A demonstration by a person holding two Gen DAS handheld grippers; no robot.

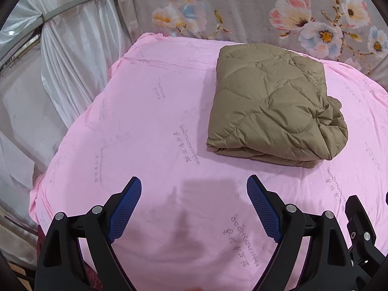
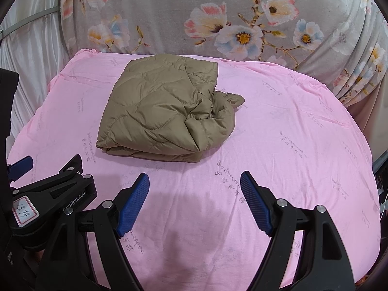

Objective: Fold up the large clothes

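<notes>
A khaki quilted jacket [image 1: 271, 106] lies folded into a thick rectangle on the pink sheet [image 1: 135, 126], its bunched end toward the right. In the right wrist view the same jacket [image 2: 165, 111] sits ahead and left of centre on the pink sheet [image 2: 291, 131]. My left gripper [image 1: 194, 184] hovers over bare sheet, nearer than the jacket, open with nothing between its blue pads. My right gripper [image 2: 195, 178] is likewise open and empty, just short of the jacket's near edge. The left gripper's black body [image 2: 48, 203] shows at the lower left of the right wrist view.
A grey floral fabric [image 2: 218, 19] rises behind the pink surface. White satin drapery [image 1: 60, 55] hangs along the left side with a metal rail [image 1: 72, 2] across it. The pink sheet drops off at its left edge [image 1: 41, 181] and right edge [image 2: 373, 174].
</notes>
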